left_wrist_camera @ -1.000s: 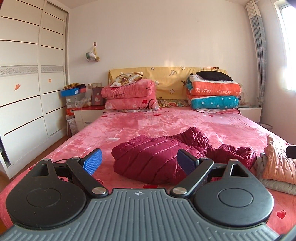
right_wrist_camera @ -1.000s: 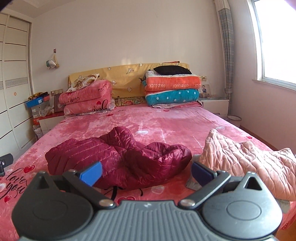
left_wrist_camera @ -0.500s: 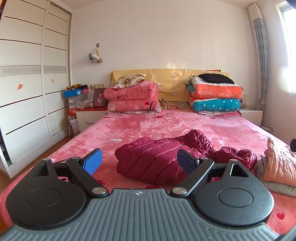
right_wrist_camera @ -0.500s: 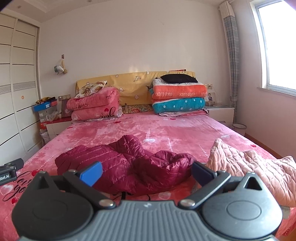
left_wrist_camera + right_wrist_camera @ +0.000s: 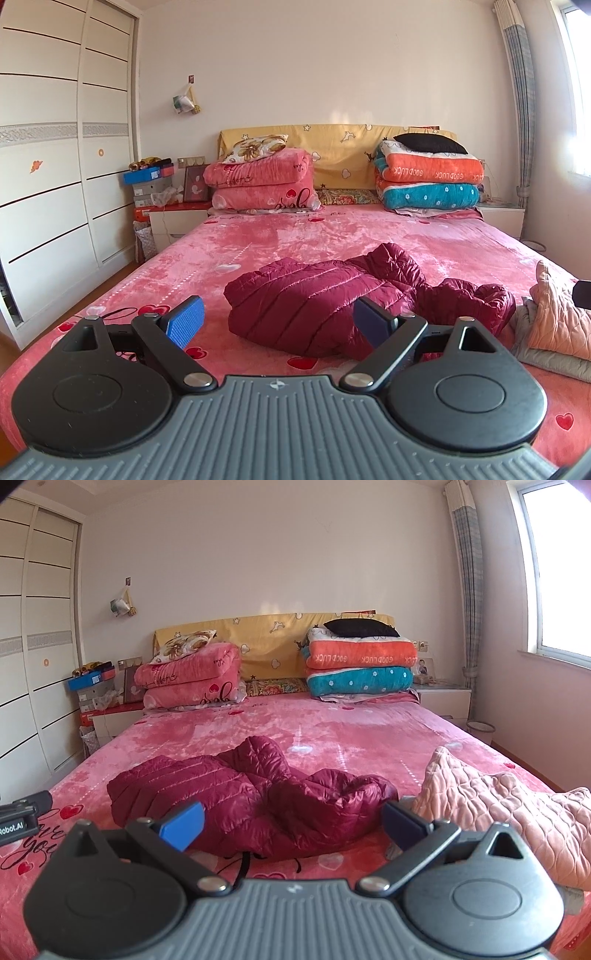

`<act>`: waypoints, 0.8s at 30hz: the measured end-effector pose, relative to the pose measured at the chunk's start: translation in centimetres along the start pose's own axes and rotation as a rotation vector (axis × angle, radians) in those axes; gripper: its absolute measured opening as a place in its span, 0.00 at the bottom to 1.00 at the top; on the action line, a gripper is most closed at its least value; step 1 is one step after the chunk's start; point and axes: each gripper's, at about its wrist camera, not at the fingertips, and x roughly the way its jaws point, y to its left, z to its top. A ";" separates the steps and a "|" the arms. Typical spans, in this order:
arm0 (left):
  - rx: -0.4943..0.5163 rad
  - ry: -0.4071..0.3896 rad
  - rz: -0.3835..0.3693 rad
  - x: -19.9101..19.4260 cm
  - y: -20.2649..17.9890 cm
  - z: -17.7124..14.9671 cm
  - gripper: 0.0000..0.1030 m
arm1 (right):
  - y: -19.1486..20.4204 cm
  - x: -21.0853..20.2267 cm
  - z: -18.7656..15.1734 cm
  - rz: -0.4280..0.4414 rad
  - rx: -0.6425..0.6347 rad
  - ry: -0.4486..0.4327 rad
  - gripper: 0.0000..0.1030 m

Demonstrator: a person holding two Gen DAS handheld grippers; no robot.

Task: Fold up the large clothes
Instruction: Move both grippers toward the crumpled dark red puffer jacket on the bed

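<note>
I have drawn both grippers back and up, so the jacket (image 5: pixel 317 302) sits lower ahead of me. My left gripper (image 5: pixel 277 320) and right gripper (image 5: pixel 292 824) are spread wide, gripping nothing. The crumpled jacket lies on the bed (image 5: pixel 258 240), just beyond both.

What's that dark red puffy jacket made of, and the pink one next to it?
The dark red jacket looks like slick, shiny nylon-type shell with padded stitched rows. The pink garment looks like soft matte quilted fleece or velvet; its diamond stitching shows, but exact fabric is unclear.
</note>
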 end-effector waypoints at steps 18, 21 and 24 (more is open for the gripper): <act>0.045 0.090 -0.034 1.1 0.2 -0.9 1.00 | -1.7 4.3 -2.5 -0.019 0.025 0.102 0.98; 0.055 0.106 -0.038 1.2 0.0 -1.2 1.00 | -2.2 5.0 -3.0 -0.022 0.032 0.121 0.98; 0.060 0.124 -0.046 1.3 -0.1 -1.6 1.00 | -2.5 5.7 -3.4 -0.027 0.037 0.128 0.98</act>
